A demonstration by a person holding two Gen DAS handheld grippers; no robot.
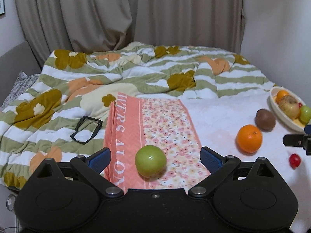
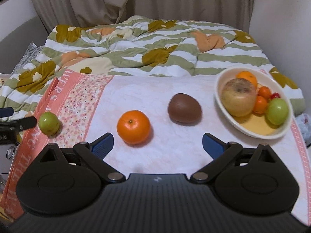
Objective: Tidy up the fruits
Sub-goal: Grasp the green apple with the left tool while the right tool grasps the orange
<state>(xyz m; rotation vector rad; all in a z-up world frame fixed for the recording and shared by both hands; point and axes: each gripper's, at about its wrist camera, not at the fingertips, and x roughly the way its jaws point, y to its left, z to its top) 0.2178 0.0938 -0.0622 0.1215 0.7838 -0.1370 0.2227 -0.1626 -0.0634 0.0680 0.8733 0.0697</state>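
Both grippers, left gripper (image 1: 155,158) and right gripper (image 2: 157,142), have wide, empty jaws, and the green apple (image 1: 150,162) could roll off on the soft bed (image 1: 223,114) if nudged.

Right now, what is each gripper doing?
Left gripper: open, empty, green apple between its fingers.
Right gripper: open, empty.

Round green apple (image 1: 150,161): smooth, glossy w/ highlight. Round orange fruit (image 2: 133,127): finely dimpled, semi-gloss. Brown oval kiwi (image 2: 184,107): matt. Cream oval bowl (image 2: 223,101): smooth glazed ceramic or plastic, can't tell. Floral pink cloth (image 1: 167,120): matt fabric. Left gripper (image 1: 155,157): matt black plastic, blue ribbed pads (image 1: 210,158), metal pivot pins.
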